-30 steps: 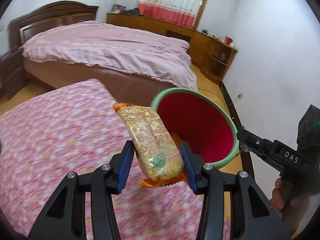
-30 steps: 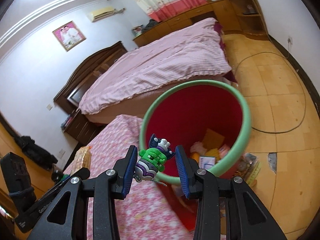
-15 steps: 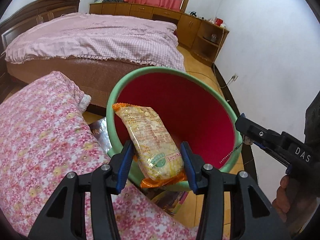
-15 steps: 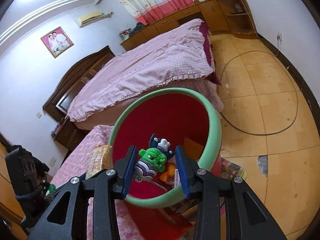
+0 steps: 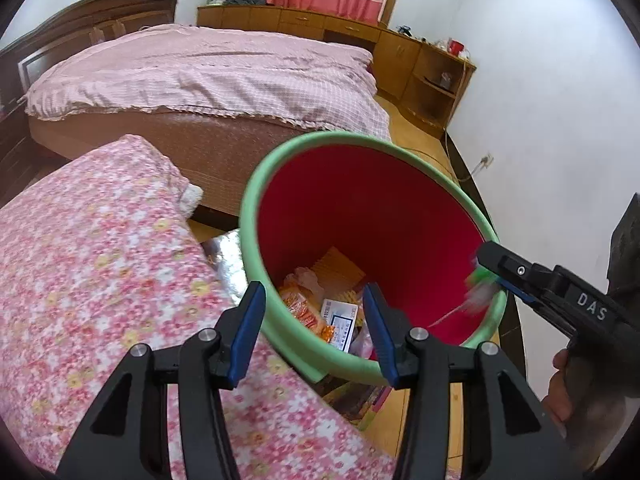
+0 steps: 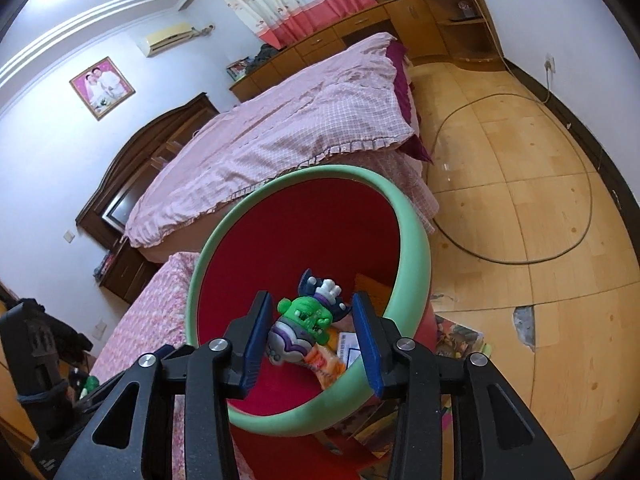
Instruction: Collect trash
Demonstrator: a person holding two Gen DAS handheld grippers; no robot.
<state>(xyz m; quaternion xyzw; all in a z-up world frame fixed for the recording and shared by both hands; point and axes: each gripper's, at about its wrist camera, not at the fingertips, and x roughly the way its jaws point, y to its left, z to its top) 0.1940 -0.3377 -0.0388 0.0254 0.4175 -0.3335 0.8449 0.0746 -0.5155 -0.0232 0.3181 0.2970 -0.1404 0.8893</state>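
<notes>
We work over a mattress in a pink flowered cover (image 5: 100,280), which lies under and to the left of the left gripper (image 5: 313,289). Its edge drops off just ahead of our fingers. There stands the red bin (image 5: 256,216) with the green rim, on some magazines (image 6: 456,336).

The left jaws have just been opening and stand apart with nothing between them. Straight ahead of them, the orange snack packet (image 5: 304,308) lies among paper on the bin's bottom.

The right gripper (image 6: 312,299) hangs over the near rim. Its jaws have just been opening too, with the green toy (image 6: 308,316) loose between the pads.

Beyond the bin is a bed (image 5: 200,80). To the right of the right gripper lies open wooden floor (image 6: 520,200), crossed by a looped cable (image 6: 580,220).
</notes>
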